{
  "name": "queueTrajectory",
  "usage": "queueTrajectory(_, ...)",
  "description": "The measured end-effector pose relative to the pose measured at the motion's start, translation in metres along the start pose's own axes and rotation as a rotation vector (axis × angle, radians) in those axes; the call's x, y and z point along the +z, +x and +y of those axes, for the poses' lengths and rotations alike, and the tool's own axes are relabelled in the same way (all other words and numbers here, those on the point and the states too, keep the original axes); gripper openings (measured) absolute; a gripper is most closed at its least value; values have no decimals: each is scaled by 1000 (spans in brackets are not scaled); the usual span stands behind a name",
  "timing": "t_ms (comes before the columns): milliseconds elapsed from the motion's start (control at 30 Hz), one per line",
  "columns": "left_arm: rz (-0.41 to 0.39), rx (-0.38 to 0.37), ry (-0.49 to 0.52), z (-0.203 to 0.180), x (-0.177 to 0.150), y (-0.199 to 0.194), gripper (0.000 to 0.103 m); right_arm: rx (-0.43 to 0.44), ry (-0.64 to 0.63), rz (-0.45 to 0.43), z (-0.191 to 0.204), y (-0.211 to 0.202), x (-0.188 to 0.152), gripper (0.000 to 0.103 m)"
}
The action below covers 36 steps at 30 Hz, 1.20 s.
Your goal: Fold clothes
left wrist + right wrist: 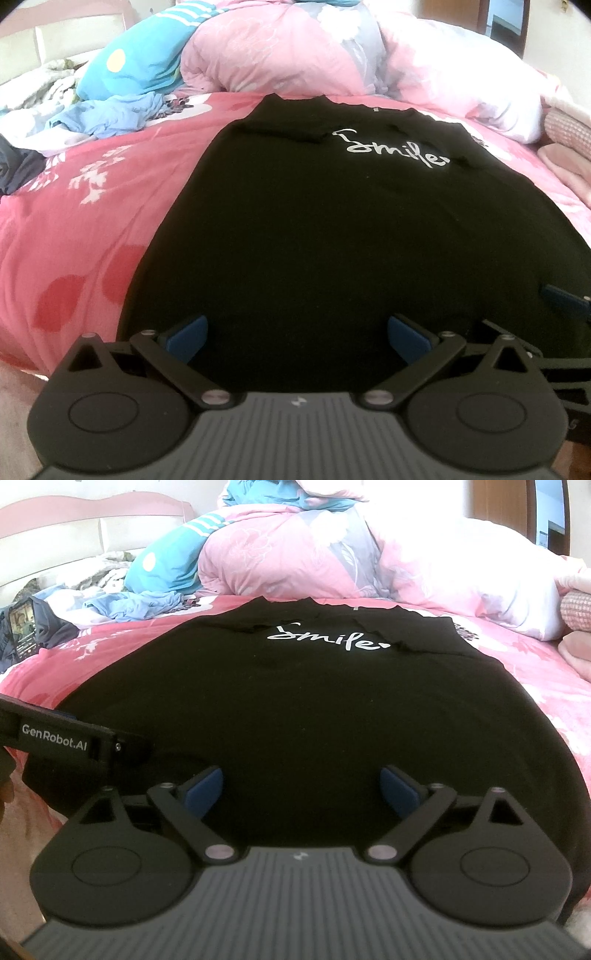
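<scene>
Shirt (332,229), black with white "Smile" lettering, lies spread on the pink bed (92,221), collar toward the heaped quilt (277,51), hem toward both cameras. Its sleeves seem already tucked in, since the sides run fairly straight, though the dark cloth hides the creases and I cannot be sure.

Both tools sit side by side at the hem end. The left gripper (297,338) has its jaws spread wide, nothing between them, and the right gripper (297,792) is likewise wide apart and empty. Each hovers low over the hem, but whether the tips touch the cloth is unclear.

The step in hand looks like taking the hem to fold it up toward the collar. To do it well, each gripper should settle near its own corner of the hem, not the middle, and pinch every layer there. Both should lift together and level, carrying the hem forward without dragging the shirt up the bed. Loose clothes (110,118) at the far left lie well apart and pose no snag.
</scene>
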<state>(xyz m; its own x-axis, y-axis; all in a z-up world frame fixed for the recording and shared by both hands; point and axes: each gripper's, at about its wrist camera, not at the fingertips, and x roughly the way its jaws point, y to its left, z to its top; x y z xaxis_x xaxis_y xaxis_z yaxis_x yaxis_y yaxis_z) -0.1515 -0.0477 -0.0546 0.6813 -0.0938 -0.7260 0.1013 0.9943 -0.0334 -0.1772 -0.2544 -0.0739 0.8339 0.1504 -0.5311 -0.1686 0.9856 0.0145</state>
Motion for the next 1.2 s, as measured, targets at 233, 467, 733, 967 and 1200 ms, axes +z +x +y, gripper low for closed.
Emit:
queueTrajectory(233, 27, -15, -9, 4, 3, 2, 103, 1, 3, 0, 0, 0, 0, 94)
queueTrajectory(467, 5, -8, 21, 2, -2, -3, 103, 2, 4, -2, 0, 0, -1, 94)
queueTrajectory(733, -70, -53, -22, 34, -5, -38, 103, 3, 1, 0, 0, 0, -1, 95)
queueTrajectory(967, -82, 3, -156, 103, -26, -56, 103, 7, -1, 1, 0, 1, 0, 98)
queueTrajectory(1200, -63, -36, -128, 116, -51, -59, 102, 11, -5, 2, 1, 2, -1, 101)
